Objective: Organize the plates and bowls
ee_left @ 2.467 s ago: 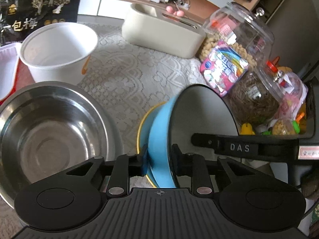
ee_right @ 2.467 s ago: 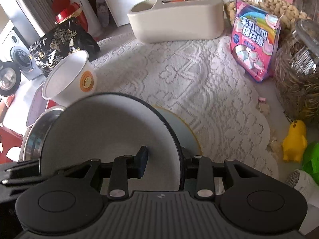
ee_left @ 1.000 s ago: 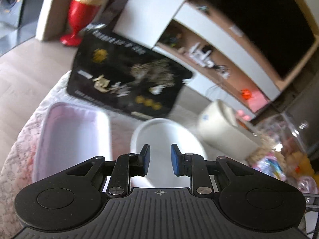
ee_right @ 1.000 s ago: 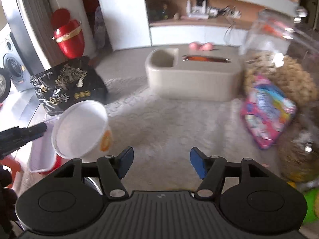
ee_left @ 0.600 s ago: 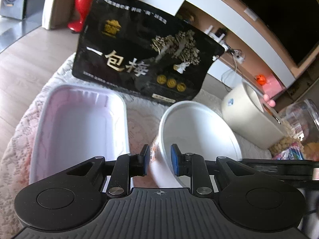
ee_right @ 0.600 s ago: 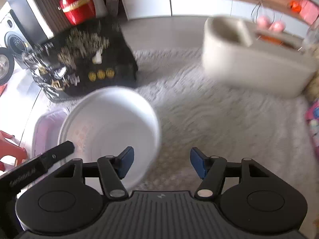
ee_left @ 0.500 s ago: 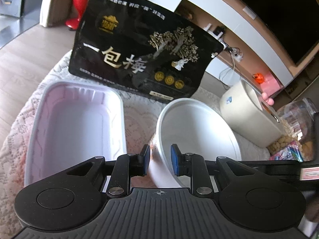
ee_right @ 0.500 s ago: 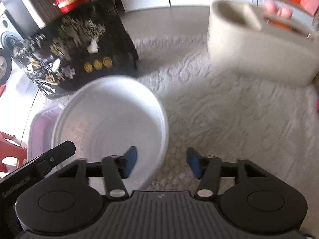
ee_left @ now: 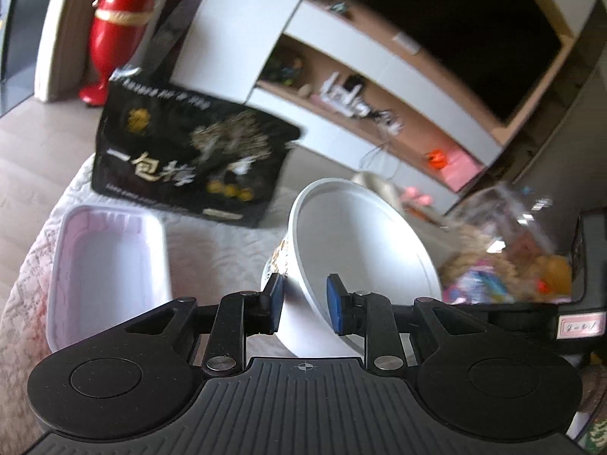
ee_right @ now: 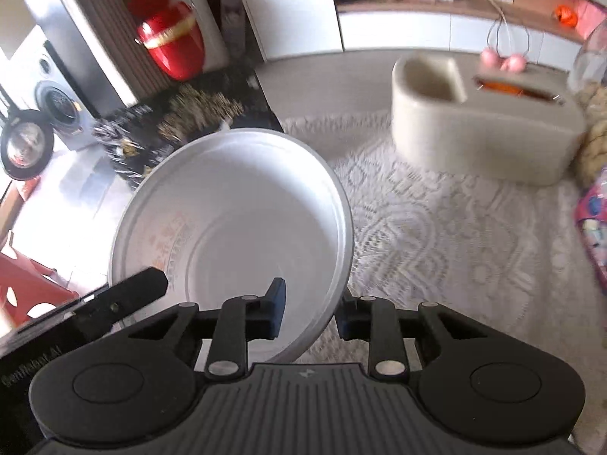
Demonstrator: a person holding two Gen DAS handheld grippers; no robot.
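Observation:
A white paper bowl point(ee_left: 353, 250) is held tilted above the lace tablecloth point(ee_right: 447, 227). My left gripper point(ee_left: 304, 298) is shut on its near left wall, one finger outside and one inside. My right gripper point(ee_right: 309, 313) is shut on the bowl's point(ee_right: 235, 220) right rim, with the left finger inside and the right finger outside. The left gripper's finger shows at the lower left of the right wrist view point(ee_right: 125, 297). The metal bowl and blue plates are out of view.
A white rectangular plastic tray point(ee_left: 106, 261) lies left of the bowl. A black snack bag point(ee_left: 182, 167) stands behind. A beige holder point(ee_right: 481, 140) sits at the back right. Snack jars and packets point(ee_left: 504, 258) crowd the right side.
My right gripper has closed on the white bowl's rim. Both grippers have lifted and tilted the bowl, and the views have swung upward. Earlier both held the blue plate.

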